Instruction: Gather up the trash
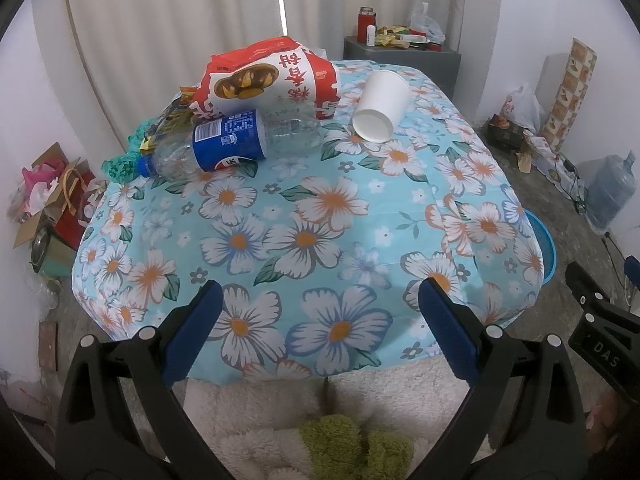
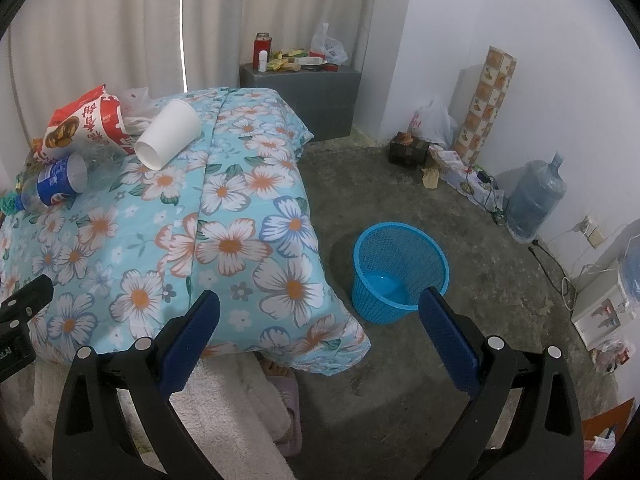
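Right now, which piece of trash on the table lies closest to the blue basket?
The white paper cup, tipped on its side. The plastic bottle and the red snack bag lie farther from the blue basket.

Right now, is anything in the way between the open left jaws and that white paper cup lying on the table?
Nothing visible. Only bare flowered tablecloth lies between the left gripper and the white paper cup. The plastic bottle and the red snack bag sit off to the cup's left, apart from it.
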`<state>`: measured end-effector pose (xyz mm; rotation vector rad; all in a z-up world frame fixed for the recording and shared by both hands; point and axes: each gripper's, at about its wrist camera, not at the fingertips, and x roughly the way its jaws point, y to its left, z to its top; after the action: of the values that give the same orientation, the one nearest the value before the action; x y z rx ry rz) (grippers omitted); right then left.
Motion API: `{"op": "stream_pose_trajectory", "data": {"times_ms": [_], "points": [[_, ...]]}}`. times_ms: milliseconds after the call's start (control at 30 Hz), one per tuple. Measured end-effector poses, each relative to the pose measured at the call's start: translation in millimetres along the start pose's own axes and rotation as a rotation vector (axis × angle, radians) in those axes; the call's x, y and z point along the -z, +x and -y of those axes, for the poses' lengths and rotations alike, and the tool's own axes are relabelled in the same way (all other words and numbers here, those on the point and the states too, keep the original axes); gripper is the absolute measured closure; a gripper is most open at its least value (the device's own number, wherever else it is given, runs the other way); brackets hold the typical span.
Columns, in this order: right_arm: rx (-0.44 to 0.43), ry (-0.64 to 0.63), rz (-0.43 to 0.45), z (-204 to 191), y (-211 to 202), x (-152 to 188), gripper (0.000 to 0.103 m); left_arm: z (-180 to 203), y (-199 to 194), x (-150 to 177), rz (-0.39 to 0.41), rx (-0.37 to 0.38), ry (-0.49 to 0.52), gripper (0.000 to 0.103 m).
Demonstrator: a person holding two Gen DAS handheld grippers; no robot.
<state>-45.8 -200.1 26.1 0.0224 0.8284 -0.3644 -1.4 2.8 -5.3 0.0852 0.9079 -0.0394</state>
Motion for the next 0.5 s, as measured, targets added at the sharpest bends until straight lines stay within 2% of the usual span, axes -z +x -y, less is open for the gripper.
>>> {"op": "stream_pose_trajectory", "data": {"times_ms": [500], "points": [[0.004, 0.0, -0.001, 0.0, -0.8, -0.5, 0.006, 0.0, 0.0, -0.2, -0.001, -0.001, 0.001, 0.009]]}}
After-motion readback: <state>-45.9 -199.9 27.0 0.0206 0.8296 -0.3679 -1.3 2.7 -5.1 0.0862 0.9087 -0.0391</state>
